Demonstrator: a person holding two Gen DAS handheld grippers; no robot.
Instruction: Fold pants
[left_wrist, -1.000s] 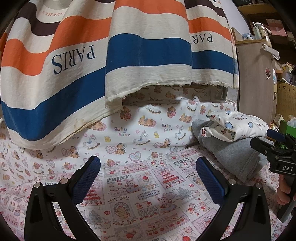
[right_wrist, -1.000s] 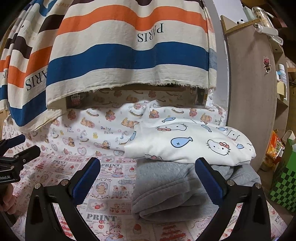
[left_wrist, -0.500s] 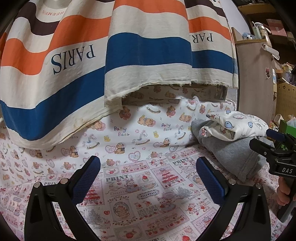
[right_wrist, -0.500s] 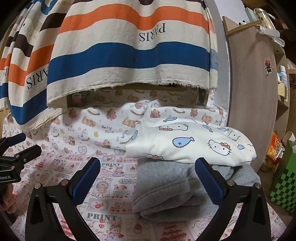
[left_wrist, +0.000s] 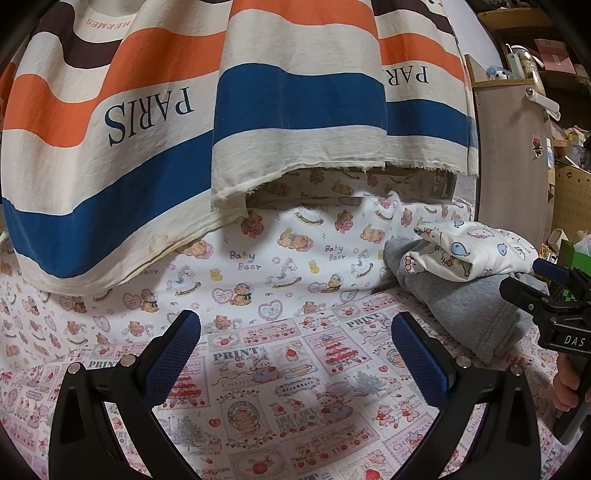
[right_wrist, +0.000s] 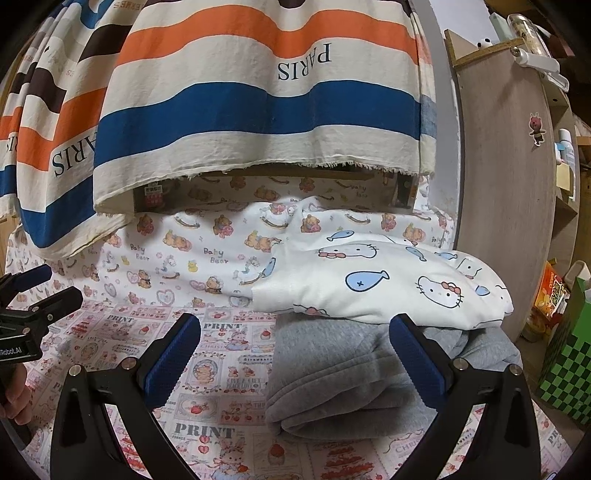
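A cluttered home room, shown by a bed sheet (left_wrist: 295, 369) printed with baby bears, a striped cloth (right_wrist: 258, 110) hanging above, folded clothes (right_wrist: 369, 332) stacked on the sheet, and a wooden shelf unit (right_wrist: 509, 184) of household items.

left claw (left_wrist: 295, 354): spread wide, empty | right claw (right_wrist: 295, 356): spread wide, empty

Two folded garments (right_wrist: 369, 369); two grippers (right_wrist: 295, 354); one striped cloth (right_wrist: 258, 110).
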